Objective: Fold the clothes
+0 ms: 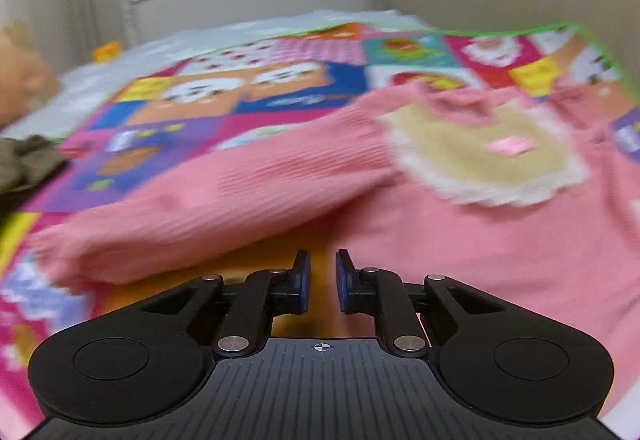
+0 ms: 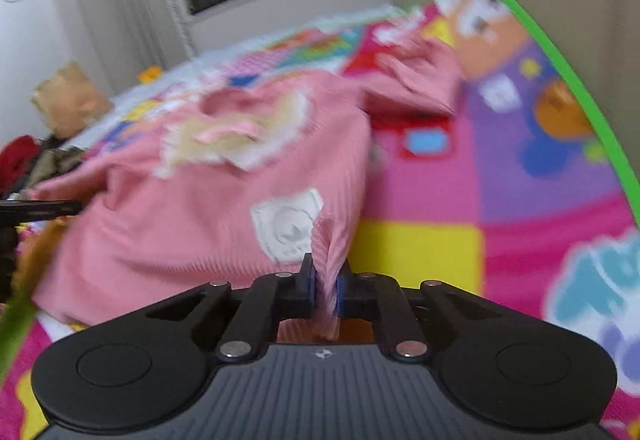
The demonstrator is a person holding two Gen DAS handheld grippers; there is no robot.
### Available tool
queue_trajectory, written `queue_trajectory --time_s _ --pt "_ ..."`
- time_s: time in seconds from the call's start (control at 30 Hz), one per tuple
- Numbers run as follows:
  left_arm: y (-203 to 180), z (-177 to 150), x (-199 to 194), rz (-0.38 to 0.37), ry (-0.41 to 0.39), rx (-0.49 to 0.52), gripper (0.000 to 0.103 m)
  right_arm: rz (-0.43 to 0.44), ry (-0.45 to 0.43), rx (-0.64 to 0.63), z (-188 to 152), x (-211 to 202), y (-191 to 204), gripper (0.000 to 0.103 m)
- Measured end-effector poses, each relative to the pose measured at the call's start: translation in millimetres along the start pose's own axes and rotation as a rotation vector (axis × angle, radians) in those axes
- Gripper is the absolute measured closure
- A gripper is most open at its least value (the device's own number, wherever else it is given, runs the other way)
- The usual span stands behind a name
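Only right tool [image 2: 325,282] pinching sweater [image 2: 208,208]

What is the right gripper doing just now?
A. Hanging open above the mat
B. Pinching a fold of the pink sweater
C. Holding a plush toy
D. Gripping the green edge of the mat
B: in the right wrist view, the right gripper has its two fingers closed on a bunched ridge of the pink sweater, near its white patch.
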State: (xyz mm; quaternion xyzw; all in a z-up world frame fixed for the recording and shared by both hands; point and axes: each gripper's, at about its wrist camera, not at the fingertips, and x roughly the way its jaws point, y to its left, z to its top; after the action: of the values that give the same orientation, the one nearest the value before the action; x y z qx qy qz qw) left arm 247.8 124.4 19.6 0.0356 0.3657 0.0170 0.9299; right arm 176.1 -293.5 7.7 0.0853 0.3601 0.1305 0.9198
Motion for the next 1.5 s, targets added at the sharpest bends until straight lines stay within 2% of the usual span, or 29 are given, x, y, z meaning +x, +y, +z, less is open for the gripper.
queue_trajectory --time_s 0.07,0.1,0.17,0.2,0.23,0.3,0.33,0.37,0.4,0.57,0.67,0.73,0.8,0.83,0.87,0.9,0.93,1.03,1.1,1.2,1.27,1.33,1.37,1.4,1.47,1.5 --pt "15.9 -6.8 -9.5 0.011 0.009 -0.009 0.087 -0.010 -0.015 -0.019 -5.4 -8.4 -4.9 0.089" --pt "21.2 -9.7 -15.7 0.010 0.005 -0.010 0.087 -0.021 -0.022 -0.037 -6.9 -13.0 -5.2 0.083" --pt "25.8 -14.6 -31.0 -0.020 -0.006 -0.009 0.074 -0.074 -0.038 -0.115 -9.0 -21.7 0.9 0.072" --pt "27.2 -15.6 -35.6 -0.040 -0.012 -0.012 0.060 -0.107 -0.046 -0.161 -10.3 -26.4 4.6 0.068" --pt "25.1 -17.2 -42.0 -0.068 -0.021 -0.008 0.052 -0.133 -0.054 -0.213 -11.4 -31.0 8.6 0.067" --pt "18.8 -21.0 -54.7 -0.120 -0.039 0.004 0.046 -0.185 -0.071 -0.316 -13.8 -40.1 16.7 0.058" --pt "15.1 -23.3 -60.8 -0.142 -0.046 0.012 0.039 -0.189 -0.081 -0.365 -15.3 -46.0 21.5 0.054" --pt "10.6 -25.3 -65.2 -0.167 -0.050 0.020 0.035 -0.171 -0.091 -0.407 -16.9 -52.1 26.4 0.042" --pt "4.9 -27.1 -67.6 -0.190 -0.053 0.027 0.028 -0.137 -0.095 -0.438 -18.6 -55.9 33.3 0.037" --pt "-23.6 -29.5 -71.7 -0.251 -0.061 0.078 0.020 0.080 -0.072 -0.571 -31.6 -51.4 80.6 0.037" --pt "-36.1 -30.3 -77.8 -0.266 -0.077 0.112 0.017 0.105 -0.067 -0.708 -45.6 -32.7 114.5 0.037" --pt "-40.0 -32.2 -87.2 -0.263 -0.098 0.141 0.010 0.120 -0.064 -0.798 -54.9 -20.2 137.0 0.036" --pt "-40.7 -36.1 -98.4 -0.244 -0.127 0.159 0.009 0.078 -0.085 -0.871 -59.9 -4.6 151.6 0.036" --pt "-39.5 -38.6 -103.1 -0.240 -0.134 0.162 0.008 0.082 -0.095 -0.870 -58.0 -0.4 154.6 0.037" --pt "-38.1 -41.1 -107.7 -0.237 -0.139 0.165 0.008 0.087 -0.086 -0.840 -51.0 1.7 155.4 0.053" --pt "-36.7 -43.5 -112.4 -0.234 -0.143 0.167 0.008 0.091 -0.077 -0.810 -44.1 3.8 156.2 0.087" --pt "-35.3 -46.0 -117.0 -0.231 -0.148 0.170 0.008 0.096 -0.070 -0.779 -37.0 5.7 156.9 0.097" --pt "-41.6 -56.4 -126.2 -0.279 -0.136 0.231 0.006 0.109 -0.131 -0.627 -7.3 -7.1 147.6 0.099" --pt "-52.7 -62.7 -124.8 -0.303 -0.133 0.280 0.005 0.146 -0.156 -0.537 10.1 -19.7 142.8 0.099" --pt "-72.0 -69.9 -113.2 -0.298 -0.124 0.339 0.005 0.226 -0.167 -0.497 14.3 -36.2 141.6 0.099" --pt "-83.5 -72.2 -98.0 -0.278 -0.107 0.357 0.005 0.221 -0.163 -0.513 7.8 -46.1 139.0 0.099" --pt "-90.8 -74.5 -83.8 -0.248 -0.087 0.367 0.005 0.170 -0.168 -0.554 -1.3 -51.4 131.4 0.093" --pt "-93.2 -74.8 -77.5 -0.222 -0.082 0.370 0.005 0.136 -0.164 -0.572 -5.1 -50.4 126.3 0.082" --pt "-93.4 -74.2 -73.1 -0.201 -0.081 0.369 0.005 0.102 -0.159 -0.591 -9.1 -49.6 121.1 0.065" --pt "-89.0 -72.5 -68.3 -0.171 -0.086 0.341 0.005 0.037 -0.136 -0.627 -22.9 -52.5 104.6 0.048" --pt "-85.1 -70.7 -66.5 -0.155 -0.091 0.317 0.005 0.011 -0.122 -0.645 -29.5 -53.9 97.1 0.046"
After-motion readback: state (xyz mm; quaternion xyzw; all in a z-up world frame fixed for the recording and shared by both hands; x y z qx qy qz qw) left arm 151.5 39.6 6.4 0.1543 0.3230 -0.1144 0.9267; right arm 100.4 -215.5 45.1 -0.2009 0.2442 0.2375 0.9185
